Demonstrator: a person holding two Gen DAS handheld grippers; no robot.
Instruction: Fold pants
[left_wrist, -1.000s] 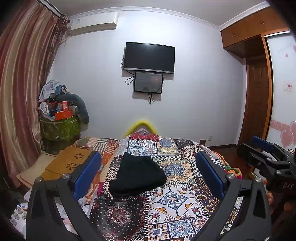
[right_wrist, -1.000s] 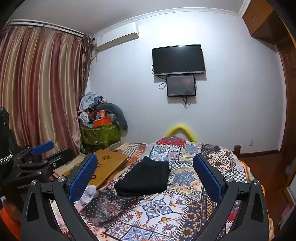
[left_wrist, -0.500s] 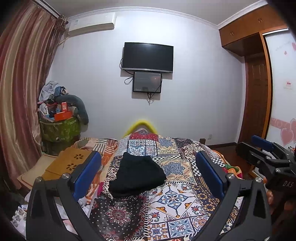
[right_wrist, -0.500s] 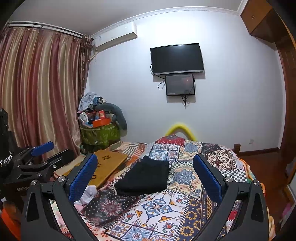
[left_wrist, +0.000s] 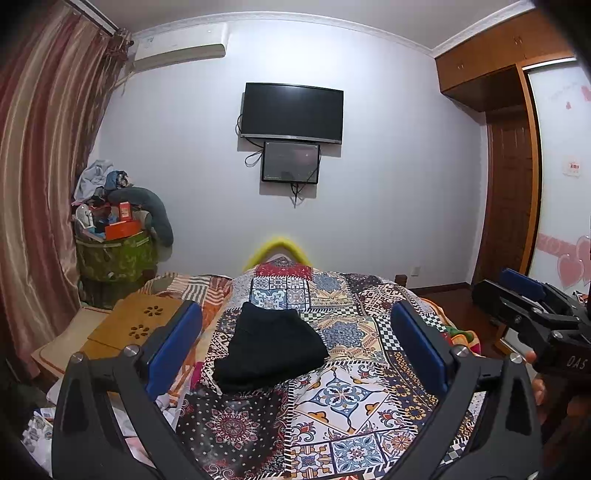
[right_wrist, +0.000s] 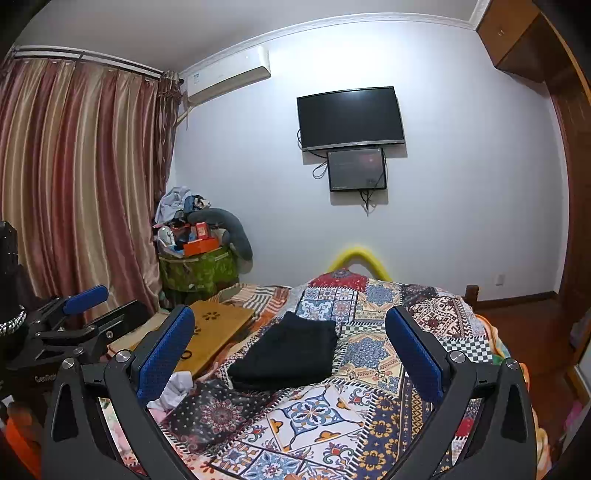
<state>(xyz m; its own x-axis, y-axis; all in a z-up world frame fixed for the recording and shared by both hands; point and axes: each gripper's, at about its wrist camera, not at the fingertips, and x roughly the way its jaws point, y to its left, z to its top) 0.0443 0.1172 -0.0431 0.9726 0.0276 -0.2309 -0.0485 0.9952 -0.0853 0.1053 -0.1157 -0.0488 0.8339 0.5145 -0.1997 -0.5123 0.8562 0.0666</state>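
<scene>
Lying folded into a compact dark bundle, the black pants (left_wrist: 271, 345) rest on the patchwork bedspread (left_wrist: 343, 398) toward its left half, with no tool touching them. Both hand-held grippers hang raised above the near end of the bed, well apart from the garment. The left gripper (left_wrist: 295, 350) has its blue-padded fingers (left_wrist: 173, 343) spread wide with nothing between them, and the pants and quilt show through the gap. The right gripper (right_wrist: 290, 350) is likewise spread wide and empty, its blue pads (right_wrist: 413, 354) framing the same bundle from a slightly more rightward angle. In the left wrist view the right gripper appears at the far right edge; in the right wrist view the left gripper appears at the far left edge, side-on.

Beside the bed on the left, a wooden lap desk (left_wrist: 133, 325) with flower-shaped cutouts lies flat, close to the bedspread's edge. Behind it, a green hamper (left_wrist: 114, 254) stands near the curtain (left_wrist: 40, 177), piled with clothes, boxes and a grey bolster. On the pale far wall a dark television (left_wrist: 291, 110) hangs above a smaller screen (left_wrist: 290, 162), cables trailing beneath. An air conditioner (left_wrist: 181, 51) sits high on the wall near the curtain rail. A yellow curved bed end (left_wrist: 279, 245) rises at the far side of the quilt. At right are a brown door (left_wrist: 511, 195) and wooden cabinets (left_wrist: 495, 51) overhead.
</scene>
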